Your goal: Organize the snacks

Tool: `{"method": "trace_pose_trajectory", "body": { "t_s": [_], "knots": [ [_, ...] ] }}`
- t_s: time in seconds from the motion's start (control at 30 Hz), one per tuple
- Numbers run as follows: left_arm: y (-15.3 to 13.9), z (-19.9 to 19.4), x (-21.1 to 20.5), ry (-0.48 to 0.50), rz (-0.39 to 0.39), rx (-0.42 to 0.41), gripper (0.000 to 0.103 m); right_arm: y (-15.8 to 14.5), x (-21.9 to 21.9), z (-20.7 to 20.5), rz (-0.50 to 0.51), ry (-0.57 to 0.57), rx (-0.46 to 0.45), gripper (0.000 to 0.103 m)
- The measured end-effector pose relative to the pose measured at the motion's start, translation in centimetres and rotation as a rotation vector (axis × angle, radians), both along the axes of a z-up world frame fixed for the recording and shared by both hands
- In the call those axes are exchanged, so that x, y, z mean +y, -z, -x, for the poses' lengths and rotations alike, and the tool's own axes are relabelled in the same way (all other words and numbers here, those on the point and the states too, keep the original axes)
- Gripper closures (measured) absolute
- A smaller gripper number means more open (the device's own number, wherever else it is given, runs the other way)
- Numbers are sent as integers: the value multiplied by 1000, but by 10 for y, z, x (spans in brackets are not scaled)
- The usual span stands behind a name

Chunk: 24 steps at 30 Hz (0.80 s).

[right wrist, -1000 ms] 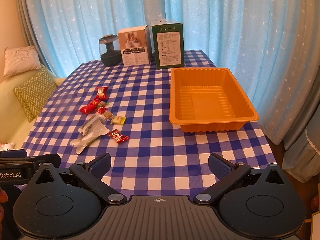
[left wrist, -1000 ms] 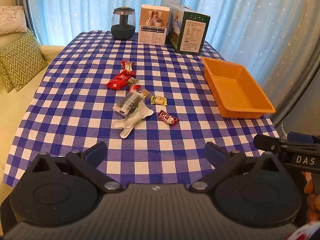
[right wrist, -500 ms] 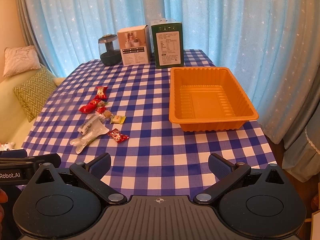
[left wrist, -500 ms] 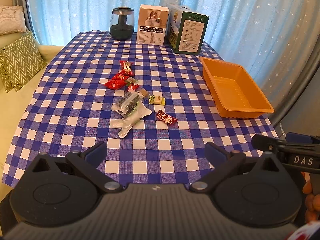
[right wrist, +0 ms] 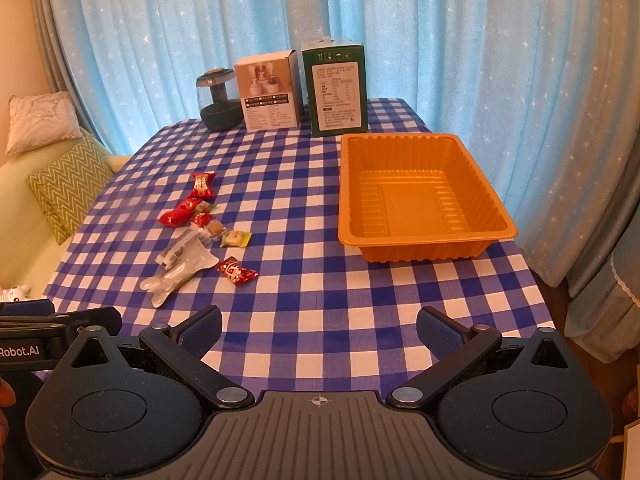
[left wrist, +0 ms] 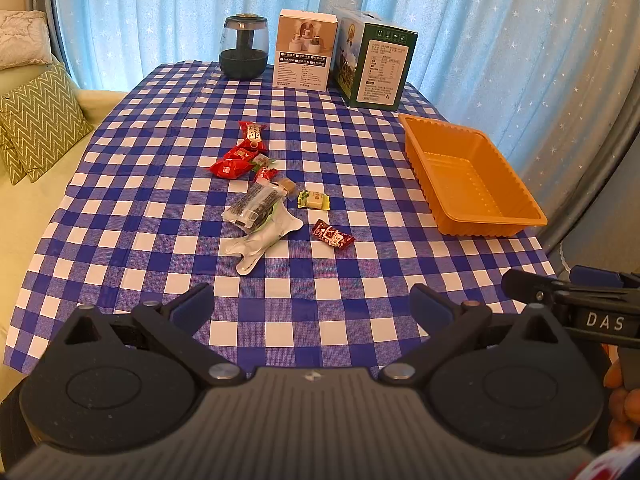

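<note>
Desk (left wrist: pixel 120 208) under blue-white checked cloth, nothing grasped yet. Ribbed orange plastic tray (right wrist: pixel 420 200) sits empty at the right side. Loose pile of small wrapped snacks (left wrist: pixel 260 196) lies mid-desk, well apart from the tray; dark red foil candy (left wrist: pixel 333 236) is the nearest stray. Left tool (left wrist: pixel 312 308) and right tool (right wrist: pixel 320 332) both spread wide, hovering at the near edge. Risk: slick, overlapping wrappers, so a pinch could grab two or slip.

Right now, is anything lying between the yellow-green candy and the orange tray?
No. In both wrist views only bare checked cloth lies between the yellow-green candy and the orange tray.
</note>
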<state>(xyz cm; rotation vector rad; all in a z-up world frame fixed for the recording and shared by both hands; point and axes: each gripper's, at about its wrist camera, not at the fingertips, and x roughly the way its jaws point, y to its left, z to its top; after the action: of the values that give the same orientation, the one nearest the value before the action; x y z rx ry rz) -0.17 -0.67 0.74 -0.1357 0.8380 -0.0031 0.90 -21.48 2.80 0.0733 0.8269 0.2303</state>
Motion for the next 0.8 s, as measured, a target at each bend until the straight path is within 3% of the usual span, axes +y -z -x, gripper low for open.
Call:
{"method": "trace_pose_trajectory", "body": {
  "t_s": [0.43,0.8],
  "knots": [
    [2,-2,2,-2,-9,-6,0,9,4,-1,-13,-16,-2,0],
    [29,-39,41,20,-42,14,6,33,23,-27,-45,-87,-37,1]
  ]
}}
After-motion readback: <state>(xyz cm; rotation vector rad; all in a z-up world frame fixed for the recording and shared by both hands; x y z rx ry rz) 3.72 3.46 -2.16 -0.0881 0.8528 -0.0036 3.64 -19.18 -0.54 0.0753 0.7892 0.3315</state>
